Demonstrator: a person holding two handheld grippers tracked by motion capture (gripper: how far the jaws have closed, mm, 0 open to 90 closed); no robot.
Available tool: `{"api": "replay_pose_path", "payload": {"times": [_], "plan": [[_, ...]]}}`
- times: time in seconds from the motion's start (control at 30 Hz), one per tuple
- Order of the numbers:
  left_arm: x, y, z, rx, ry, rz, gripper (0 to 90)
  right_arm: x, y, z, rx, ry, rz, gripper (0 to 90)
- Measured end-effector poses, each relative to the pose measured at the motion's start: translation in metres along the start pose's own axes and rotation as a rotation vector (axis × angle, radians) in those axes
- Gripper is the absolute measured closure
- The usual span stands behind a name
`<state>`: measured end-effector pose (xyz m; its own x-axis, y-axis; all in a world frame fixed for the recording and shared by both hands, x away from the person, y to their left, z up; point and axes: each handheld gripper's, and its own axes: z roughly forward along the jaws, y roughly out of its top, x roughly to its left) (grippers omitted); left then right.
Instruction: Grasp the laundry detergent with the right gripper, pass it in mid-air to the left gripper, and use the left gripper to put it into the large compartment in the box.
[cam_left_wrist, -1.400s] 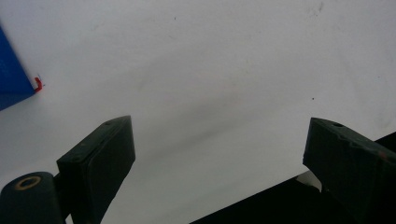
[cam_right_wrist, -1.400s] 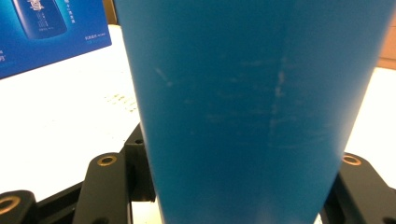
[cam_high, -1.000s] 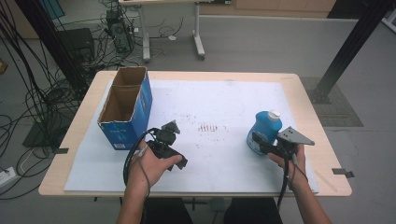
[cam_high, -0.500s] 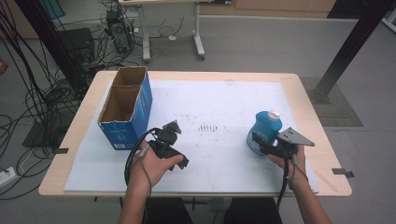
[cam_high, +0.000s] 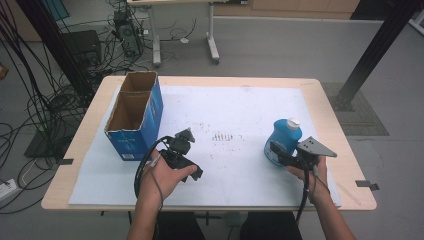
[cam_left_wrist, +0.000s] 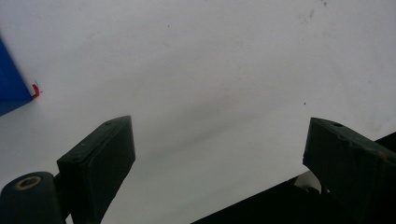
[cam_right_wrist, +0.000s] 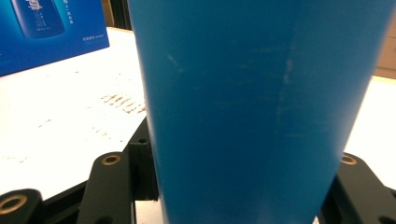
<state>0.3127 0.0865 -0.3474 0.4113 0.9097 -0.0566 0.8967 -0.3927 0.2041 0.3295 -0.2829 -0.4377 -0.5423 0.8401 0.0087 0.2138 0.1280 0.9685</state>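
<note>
One step looks done: from the high view, the right hand-held gripper (cam_high: 278, 152) is clamped on the blue bottle (cam_high: 281, 140), upright on the table (cam_high: 330, 107); moving it to the open box (cam_high: 134, 116) seems left. Left gripper view: left hand-held gripper (cam_left_wrist: 219, 154) jaws apart, empty. Right gripper view: the bottle sits between the jaws.

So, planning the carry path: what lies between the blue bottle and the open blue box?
High view: between blue bottle and blue box lies bare white sheet with dark smudges.
</note>
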Motion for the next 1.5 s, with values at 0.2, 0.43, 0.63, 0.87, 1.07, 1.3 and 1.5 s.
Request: {"api": "replay_pose_path", "payload": {"times": [0.2, 0.43, 0.63, 0.87, 1.07, 1.3, 1.5], "plan": [[-0.0003, 0.0008, 0.0004, 0.0, 0.0, -0.001, 9.4, 0.0001, -0.0003, 0.0, -0.002, -0.001, 0.0, 43.7], [-0.0002, 0.0014, 0.0026, 0.005, 0.0, -0.004, 9.5, 0.0, -0.0014, -0.0001, -0.012, 0.0, 0.0, 43.6], [-0.0006, 0.0032, 0.0017, 0.005, -0.001, 0.0, 9.5, -0.0002, -0.0016, -0.0001, -0.013, 0.001, 0.001, 43.6], [-0.001, 0.0023, 0.0011, 0.0, 0.002, -0.006, 9.3, 0.0001, -0.0014, -0.0001, -0.011, -0.001, 0.004, 43.5], [-0.0011, 0.0018, 0.0003, -0.001, 0.002, -0.003, 9.3, 0.0002, -0.0012, -0.0001, -0.01, -0.002, 0.002, 43.5], [-0.0001, 0.0017, -0.0005, -0.003, 0.005, -0.003, 9.1, 0.0001, -0.0012, -0.0001, -0.009, -0.001, 0.002, 43.5], [-0.001, 0.0027, 0.0001, -0.003, 0.006, -0.005, 8.5, 0.0005, -0.0016, -0.0001, -0.013, -0.003, 0.001, 43.6]]}}
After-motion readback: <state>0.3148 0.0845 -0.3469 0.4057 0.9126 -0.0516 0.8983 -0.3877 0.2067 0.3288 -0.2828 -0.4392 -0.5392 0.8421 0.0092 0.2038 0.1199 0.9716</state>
